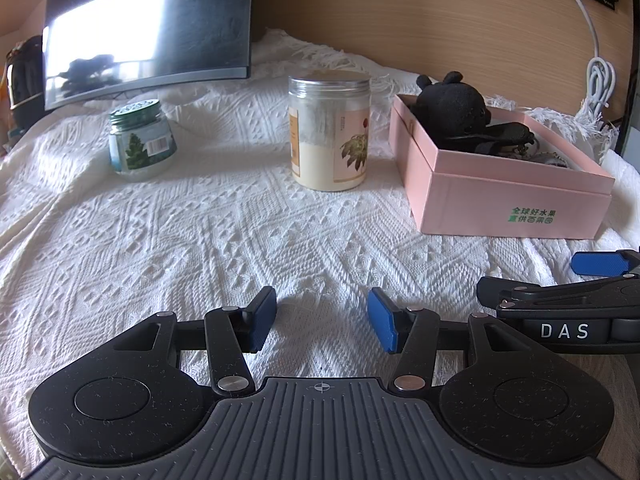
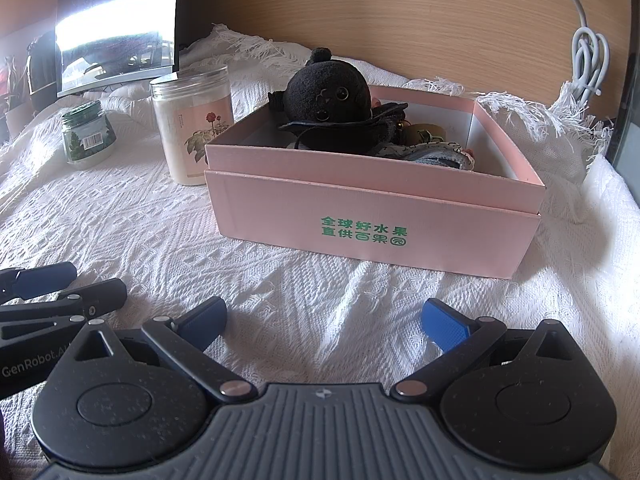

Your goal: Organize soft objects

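While both grippers hang low over the cloth [image 1: 180, 240], pointing forward and down, we see the left gripper [image 1: 322, 320] with its blue pads parted to a middling gap and nothing between them. Our right gripper [image 2: 324, 322] stands wider, jaws spread and empty; its tip shows at 3 o'clock in the left view, just beside the left one.

The plush [image 2: 326, 92], a round black fuzzy head with small shiny eyes and a nub on top, sits in the box [image 2: 372, 216] at 12 o'clock from the right gripper, resting on darker soft pieces and a patterned fabric item.

The box is pink matte card, square-edged, with green print on its front. Left of it stand a clear jar [image 1: 329, 132] holding pale powder, and a smaller green-lidded jar [image 1: 142, 140]. The cloth is white, woven in raised diamonds, fringed at the far edge.
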A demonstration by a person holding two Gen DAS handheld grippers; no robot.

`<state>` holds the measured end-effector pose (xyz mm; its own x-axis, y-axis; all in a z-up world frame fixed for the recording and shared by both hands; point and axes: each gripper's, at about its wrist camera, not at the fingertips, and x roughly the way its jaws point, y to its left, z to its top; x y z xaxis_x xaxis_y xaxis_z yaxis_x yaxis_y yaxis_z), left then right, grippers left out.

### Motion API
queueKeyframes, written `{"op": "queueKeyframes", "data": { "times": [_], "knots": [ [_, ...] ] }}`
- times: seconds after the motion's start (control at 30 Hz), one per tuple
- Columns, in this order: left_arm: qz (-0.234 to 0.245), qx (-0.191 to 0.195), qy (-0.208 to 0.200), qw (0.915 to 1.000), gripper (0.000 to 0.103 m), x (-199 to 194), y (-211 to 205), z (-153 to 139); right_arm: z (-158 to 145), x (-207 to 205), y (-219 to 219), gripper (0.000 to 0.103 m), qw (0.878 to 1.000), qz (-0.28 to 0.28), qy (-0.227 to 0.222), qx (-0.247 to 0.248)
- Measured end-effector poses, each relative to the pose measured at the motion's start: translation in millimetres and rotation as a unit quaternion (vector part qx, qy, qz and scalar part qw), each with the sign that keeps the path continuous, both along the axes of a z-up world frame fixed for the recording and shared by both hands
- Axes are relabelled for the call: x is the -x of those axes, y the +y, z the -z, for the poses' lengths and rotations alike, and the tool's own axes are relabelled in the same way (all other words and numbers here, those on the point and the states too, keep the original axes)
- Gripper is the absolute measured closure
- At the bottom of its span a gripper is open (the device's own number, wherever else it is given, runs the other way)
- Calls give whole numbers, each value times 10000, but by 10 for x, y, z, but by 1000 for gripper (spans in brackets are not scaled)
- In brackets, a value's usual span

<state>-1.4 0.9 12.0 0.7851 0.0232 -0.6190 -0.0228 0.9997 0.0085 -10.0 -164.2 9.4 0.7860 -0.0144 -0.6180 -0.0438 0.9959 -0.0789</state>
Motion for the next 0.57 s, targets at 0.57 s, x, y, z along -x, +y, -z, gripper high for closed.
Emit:
{"op": "queueKeyframes", "data": {
  "times": [0.57],
  "knots": [
    [21, 111, -9, 9999, 48, 1, 24, -4, 2, 2, 3, 0, 10000, -1, 0, 1]
  ]
}}
